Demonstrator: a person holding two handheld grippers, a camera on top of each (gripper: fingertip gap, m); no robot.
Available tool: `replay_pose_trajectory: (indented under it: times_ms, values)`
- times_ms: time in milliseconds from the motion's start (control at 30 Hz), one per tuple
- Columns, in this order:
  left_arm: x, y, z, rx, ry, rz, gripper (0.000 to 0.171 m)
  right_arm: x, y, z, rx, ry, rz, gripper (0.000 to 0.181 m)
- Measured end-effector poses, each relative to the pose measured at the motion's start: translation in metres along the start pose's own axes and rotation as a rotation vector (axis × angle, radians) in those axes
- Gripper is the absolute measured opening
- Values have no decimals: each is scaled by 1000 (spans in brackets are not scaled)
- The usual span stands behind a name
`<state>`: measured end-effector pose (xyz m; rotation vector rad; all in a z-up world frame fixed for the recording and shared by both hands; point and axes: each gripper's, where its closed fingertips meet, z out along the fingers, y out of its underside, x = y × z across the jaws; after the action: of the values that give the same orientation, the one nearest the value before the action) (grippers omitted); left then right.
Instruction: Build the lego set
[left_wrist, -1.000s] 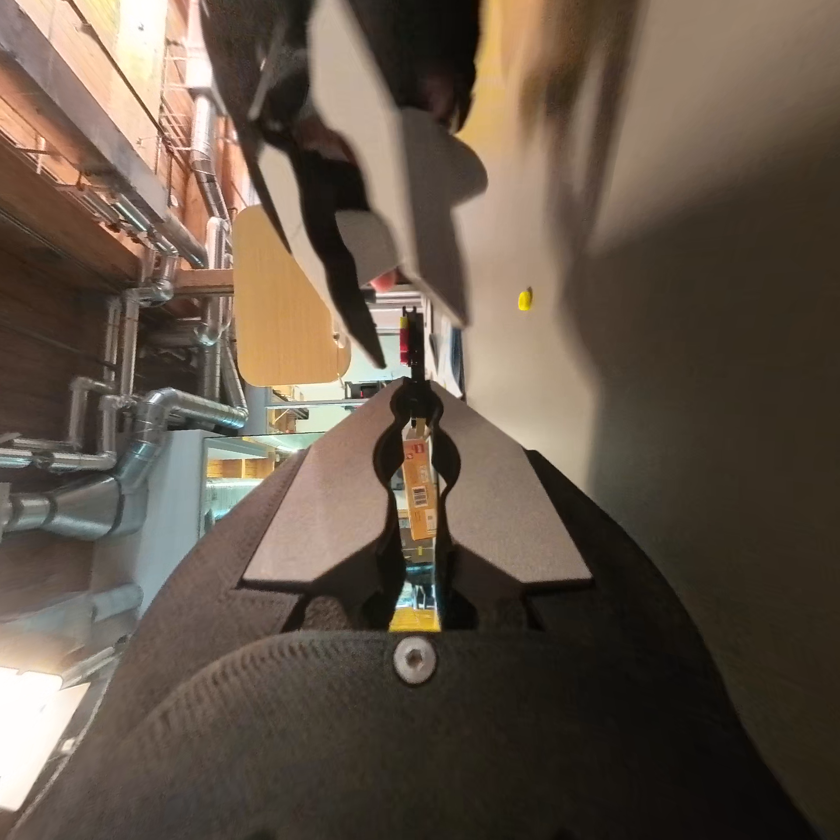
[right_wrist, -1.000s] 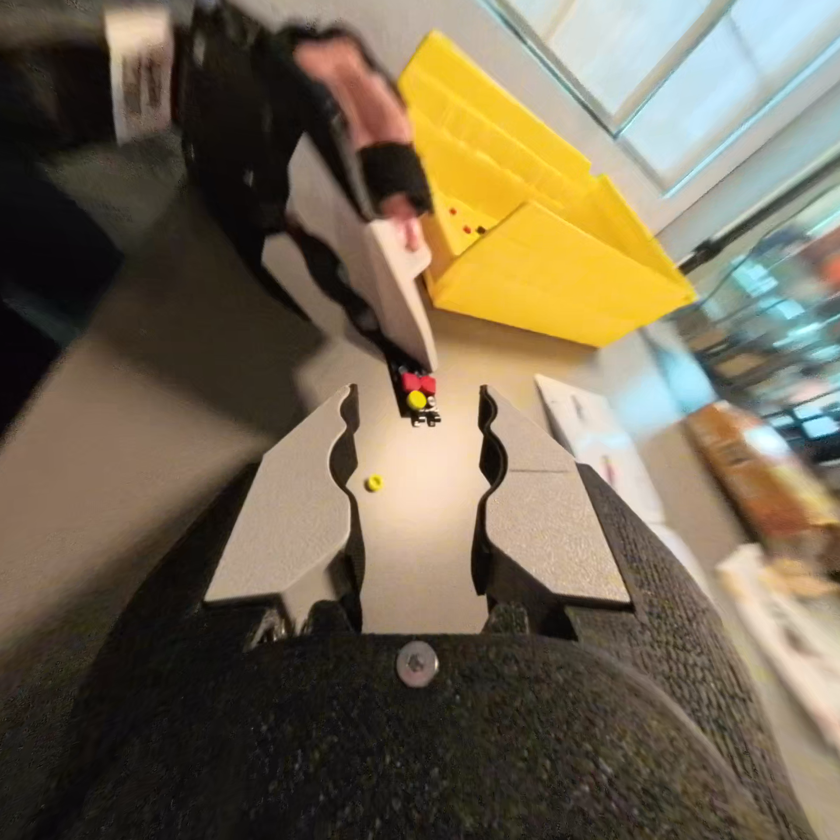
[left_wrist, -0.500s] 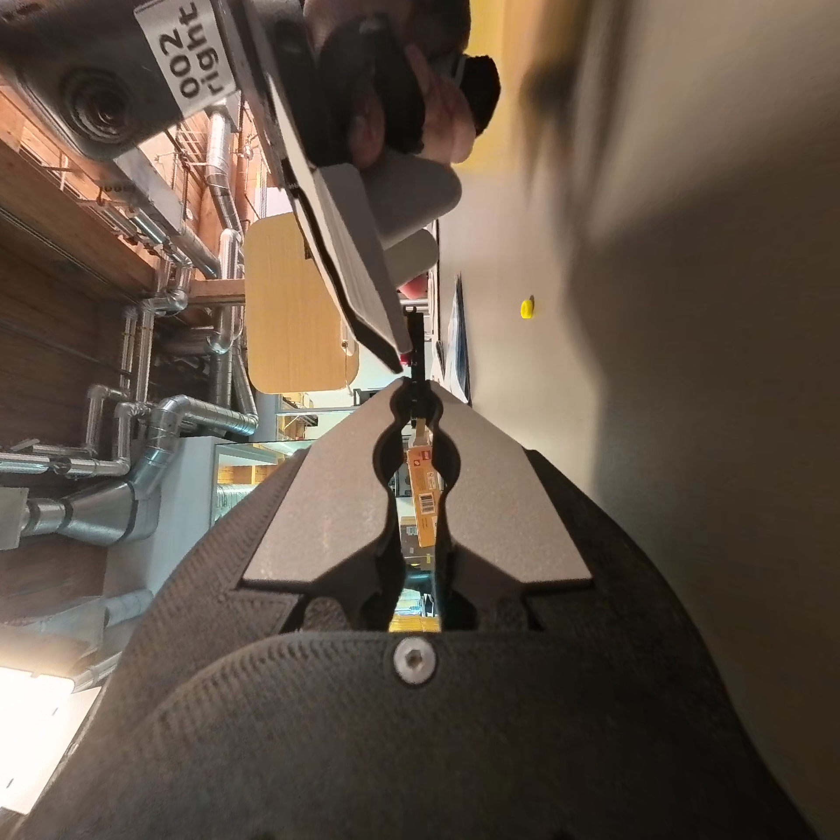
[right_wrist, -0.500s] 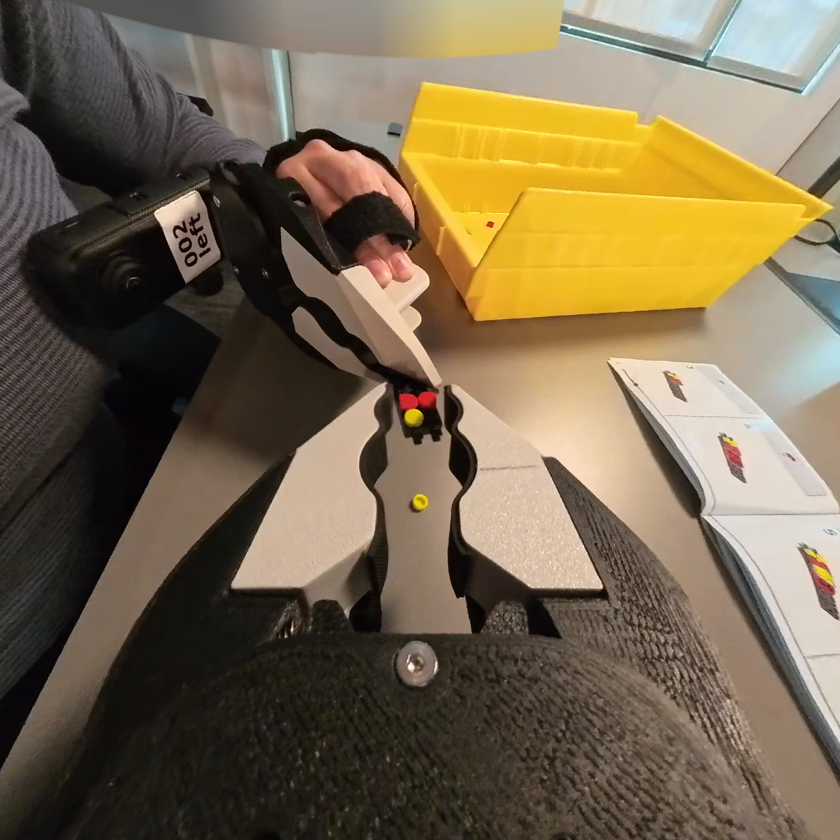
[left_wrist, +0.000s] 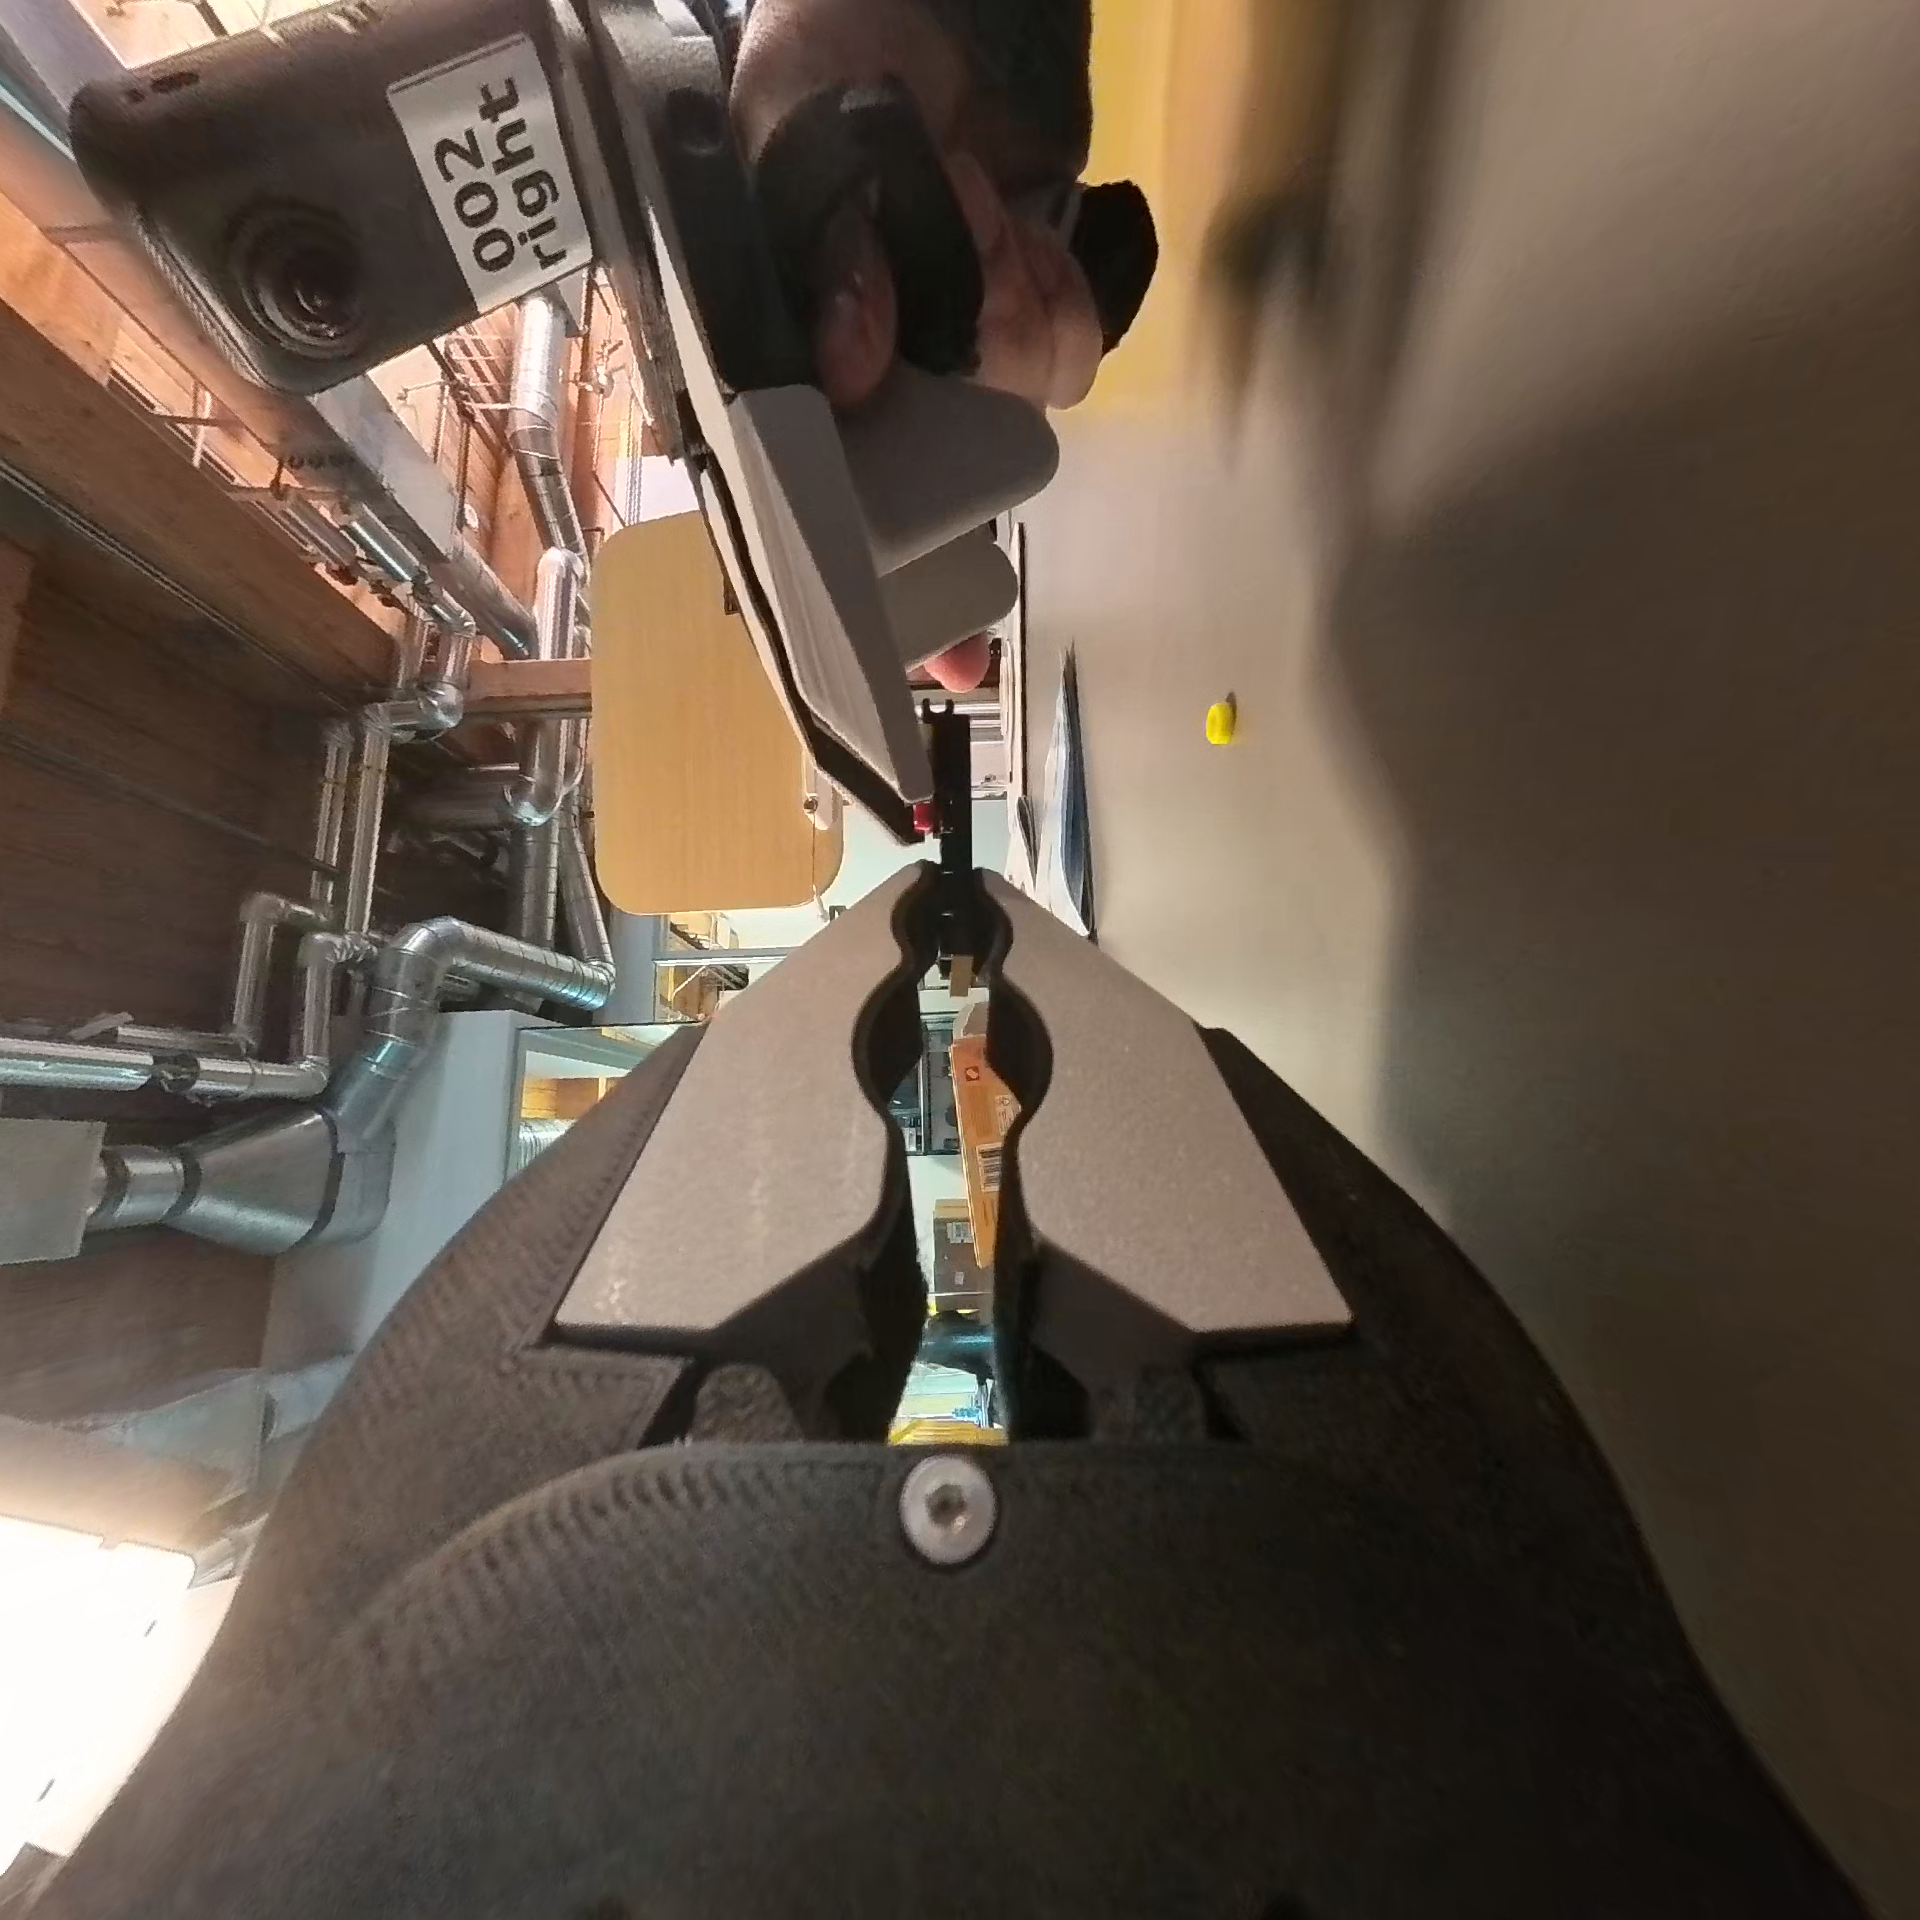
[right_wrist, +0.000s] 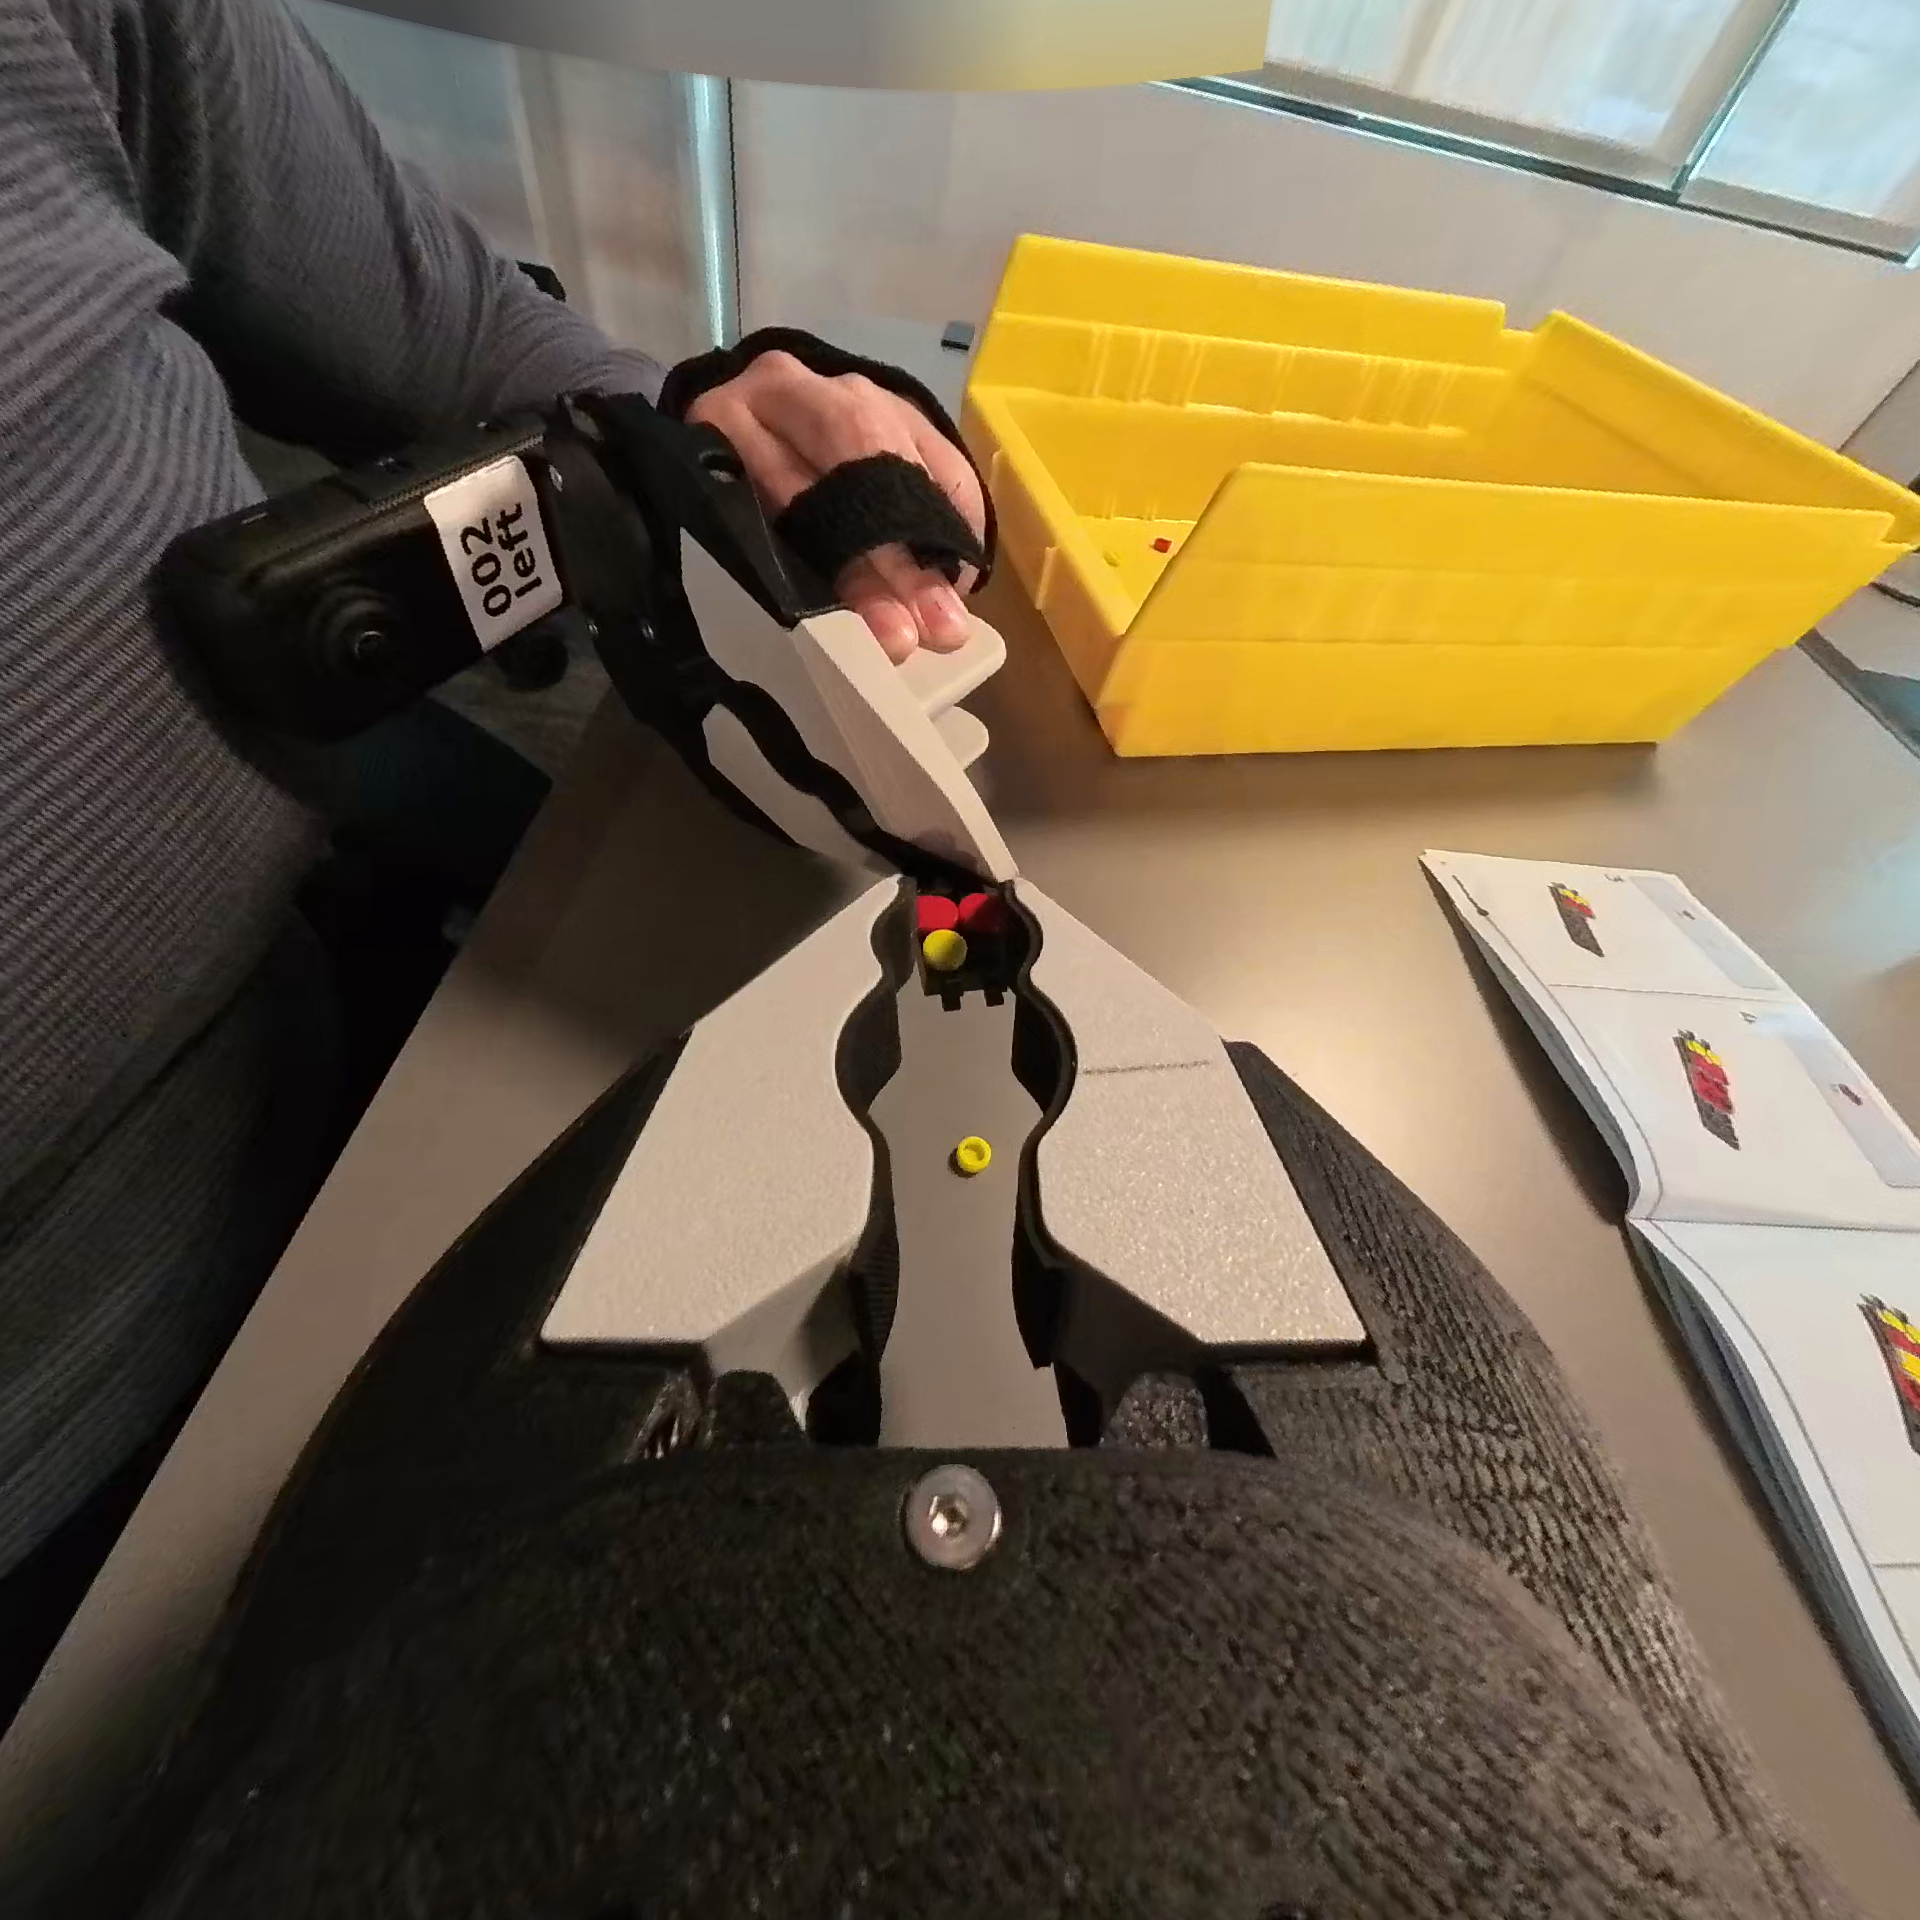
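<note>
both tongs, left and right, pinch the small black lego piece above the grey surface; a loose yellow stud lies below.

Your left wrist view rolled sideways, tabletop running up its right edge, your right wrist view upright, looking down close, both sharing the black assembly and loose yellow stud
</note>
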<state>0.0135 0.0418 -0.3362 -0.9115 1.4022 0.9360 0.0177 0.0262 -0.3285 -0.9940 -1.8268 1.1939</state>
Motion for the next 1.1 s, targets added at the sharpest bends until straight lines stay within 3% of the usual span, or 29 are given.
replay_pose_trajectory:
  times_ms: [267,400,500,1100]
  values:
    - [-4,-4,1,17,-11,2,4,-3,2,-1,-4,-36,-1,14]
    - [-6,-3,1,10,-22,8,4,2,-7,-9,21,-40,90,26]
    - [-8,-5,1,12,-32,8,4,-6,-3,-8,-52,-32,43,34]
    - [4,-9,0,61,29,-58,4,-18,9,-4,-48,-47,-77,27]
